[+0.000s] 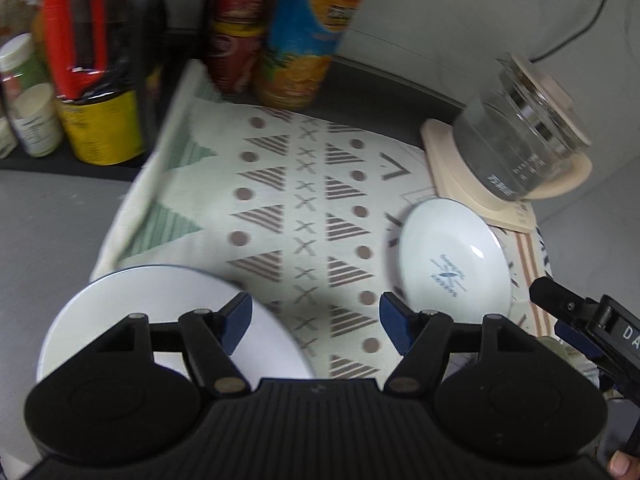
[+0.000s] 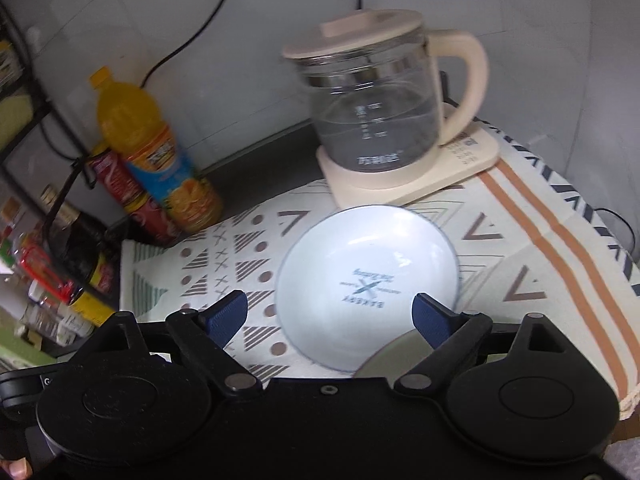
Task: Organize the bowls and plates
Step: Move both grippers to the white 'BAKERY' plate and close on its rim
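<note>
A white bowl with a blue logo inside (image 1: 454,258) (image 2: 366,284) rests on a patterned cloth (image 1: 280,208) (image 2: 520,248). A larger white plate (image 1: 160,312) lies at the cloth's near left corner, under my left gripper's left finger. My left gripper (image 1: 316,322) is open and empty above the cloth between plate and bowl. My right gripper (image 2: 330,316) is open, its jaws standing on either side of the bowl's near rim; it also shows in the left wrist view (image 1: 576,320). A grey-rimmed dish (image 2: 390,356) peeks out under the right finger.
A glass kettle on a cream base (image 1: 520,136) (image 2: 380,116) stands behind the bowl. An orange juice bottle (image 1: 308,40) (image 2: 156,148) and red cans (image 1: 236,28) stand at the back left. A rack with jars and bottles (image 1: 76,76) (image 2: 48,272) is at far left.
</note>
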`<state>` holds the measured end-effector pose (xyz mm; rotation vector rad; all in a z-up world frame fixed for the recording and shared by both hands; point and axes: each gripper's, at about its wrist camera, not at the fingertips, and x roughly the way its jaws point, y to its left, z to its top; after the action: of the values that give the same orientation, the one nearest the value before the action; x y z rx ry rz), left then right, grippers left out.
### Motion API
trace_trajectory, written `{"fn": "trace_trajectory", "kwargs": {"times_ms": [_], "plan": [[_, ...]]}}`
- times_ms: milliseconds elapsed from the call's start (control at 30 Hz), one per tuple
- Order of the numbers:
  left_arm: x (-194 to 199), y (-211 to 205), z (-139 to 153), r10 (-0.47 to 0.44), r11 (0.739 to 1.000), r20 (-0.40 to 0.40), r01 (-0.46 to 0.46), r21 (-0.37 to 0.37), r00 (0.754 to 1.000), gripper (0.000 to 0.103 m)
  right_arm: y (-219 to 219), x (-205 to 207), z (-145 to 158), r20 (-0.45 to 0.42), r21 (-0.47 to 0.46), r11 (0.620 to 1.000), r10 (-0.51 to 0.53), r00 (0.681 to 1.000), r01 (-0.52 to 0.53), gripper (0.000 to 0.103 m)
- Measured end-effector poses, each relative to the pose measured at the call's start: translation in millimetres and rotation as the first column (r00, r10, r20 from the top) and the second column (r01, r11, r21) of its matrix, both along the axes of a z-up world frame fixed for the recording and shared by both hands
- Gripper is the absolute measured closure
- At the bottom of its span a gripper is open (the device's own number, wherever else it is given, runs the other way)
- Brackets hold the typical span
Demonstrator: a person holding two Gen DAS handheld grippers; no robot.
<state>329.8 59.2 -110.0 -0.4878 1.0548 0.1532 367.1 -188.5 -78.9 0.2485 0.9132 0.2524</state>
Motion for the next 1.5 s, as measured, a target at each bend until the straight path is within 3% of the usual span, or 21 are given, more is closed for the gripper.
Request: {"fn": "trace_trajectory", "kwargs": {"times_ms": [233,633,767,1000,1200,1500], "plan": [[26,-16,-9,-0.054,0.998,-0.005,0.054,-0.026,0.999,0.035,-22,14,-7,-0.030,-0.013,0.998,-0.065,0.997,0.064,0.015],[63,-37,-38,-0.108,0.991,-0.054,0.103,-0.085,0.993,0.039,-47,46,-33,-0.167,0.003,0.989,-0.146,0.975,0.149,0.030],[71,-39,-50,-0.109,0.989,-0.078,0.100,-0.107,0.991,0.045,-52,59,-47,-0.233,0.020,0.987,-0.151,0.961,0.160,0.033],[87,-42,-68,-0.115,0.984,-0.105,0.099,-0.151,0.988,0.062,-61,76,-75,-0.345,0.035,0.979,-0.179,0.921,0.203,0.060],[101,-45,-82,-0.121,0.977,-0.124,0.097,-0.189,0.985,0.076,-64,95,-91,-0.401,0.023,0.972,-0.205,0.893,0.233,0.068],[114,-52,-90,-0.122,0.971,-0.128,0.092,-0.222,0.984,0.086,-62,115,-103,-0.457,-0.006,0.975,-0.200,0.867,0.222,0.077]]}}
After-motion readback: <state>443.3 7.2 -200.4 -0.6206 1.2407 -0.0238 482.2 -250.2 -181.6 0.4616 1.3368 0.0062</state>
